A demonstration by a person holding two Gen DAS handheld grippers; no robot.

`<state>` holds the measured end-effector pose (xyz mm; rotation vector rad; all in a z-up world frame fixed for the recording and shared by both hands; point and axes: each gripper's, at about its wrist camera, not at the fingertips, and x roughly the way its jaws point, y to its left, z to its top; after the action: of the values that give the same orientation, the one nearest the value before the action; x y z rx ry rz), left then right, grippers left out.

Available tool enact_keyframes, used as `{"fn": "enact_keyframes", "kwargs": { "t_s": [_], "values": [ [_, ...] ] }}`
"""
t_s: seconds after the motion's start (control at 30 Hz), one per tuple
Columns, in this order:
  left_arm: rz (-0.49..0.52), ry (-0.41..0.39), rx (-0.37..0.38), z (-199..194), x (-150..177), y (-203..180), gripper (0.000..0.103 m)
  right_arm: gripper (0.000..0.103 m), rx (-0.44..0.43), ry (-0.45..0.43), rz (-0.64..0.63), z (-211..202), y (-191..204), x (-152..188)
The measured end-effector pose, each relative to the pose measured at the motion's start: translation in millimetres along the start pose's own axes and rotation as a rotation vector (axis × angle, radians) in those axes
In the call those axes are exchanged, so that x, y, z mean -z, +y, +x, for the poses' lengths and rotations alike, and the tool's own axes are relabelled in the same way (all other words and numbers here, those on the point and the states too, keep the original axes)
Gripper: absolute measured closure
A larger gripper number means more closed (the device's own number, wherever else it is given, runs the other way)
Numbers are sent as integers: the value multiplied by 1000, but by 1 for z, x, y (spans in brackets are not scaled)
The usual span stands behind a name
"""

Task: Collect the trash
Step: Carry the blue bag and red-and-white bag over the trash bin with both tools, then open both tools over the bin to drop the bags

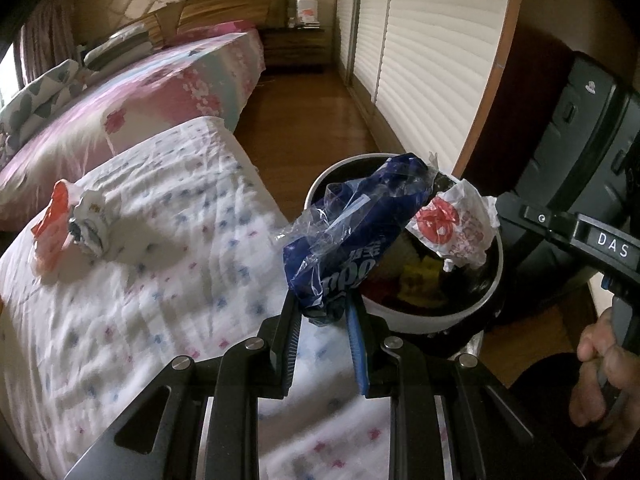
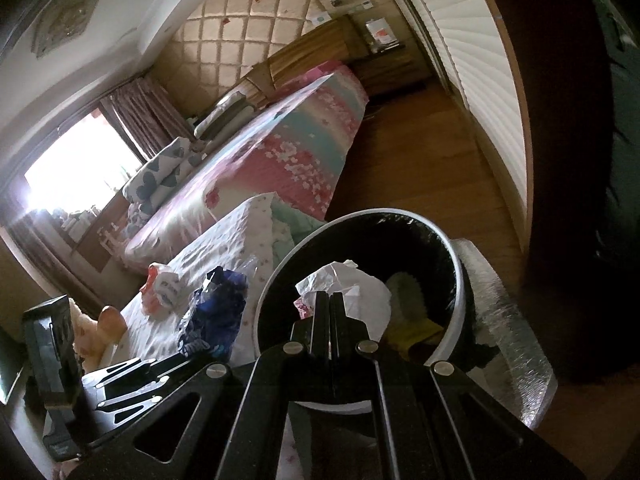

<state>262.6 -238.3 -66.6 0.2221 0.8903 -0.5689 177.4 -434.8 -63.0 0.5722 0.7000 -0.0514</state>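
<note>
Two wrappers over the bin

We carry a blue wrapper (image 1: 352, 236) pinched in the left hand-held gripper (image 1: 326, 316) at the bin (image 1: 424, 320) rim; the right hand-held gripper (image 2: 329, 300), pressed tight on a white wrapper (image 2: 352, 292), hangs above the opening. Next: release both. More trash (image 1: 76, 224) lies on the bed (image 1: 168, 264), near its far edge.

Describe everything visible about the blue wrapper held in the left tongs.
The blue wrapper is crumpled, glossy plastic film, dark blue with white lettering and clear, crinkled edges. The left tongs pinch its lower end, so it stands tilted up and away toward the bin, its top overlapping the rim in the left wrist view. It hangs clear of the bedcover. Whether it touches the white wrapper beside it is unclear.
</note>
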Motion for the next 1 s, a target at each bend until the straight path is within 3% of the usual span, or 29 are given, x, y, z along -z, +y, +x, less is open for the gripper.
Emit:
{"fn": "enact_keyframes", "kwargs": {
  "t_s": [1.0],
  "values": [
    [40,33,5,25,-16,-23,81,103,26,-9,28,8,-12,-17]
  ]
}}
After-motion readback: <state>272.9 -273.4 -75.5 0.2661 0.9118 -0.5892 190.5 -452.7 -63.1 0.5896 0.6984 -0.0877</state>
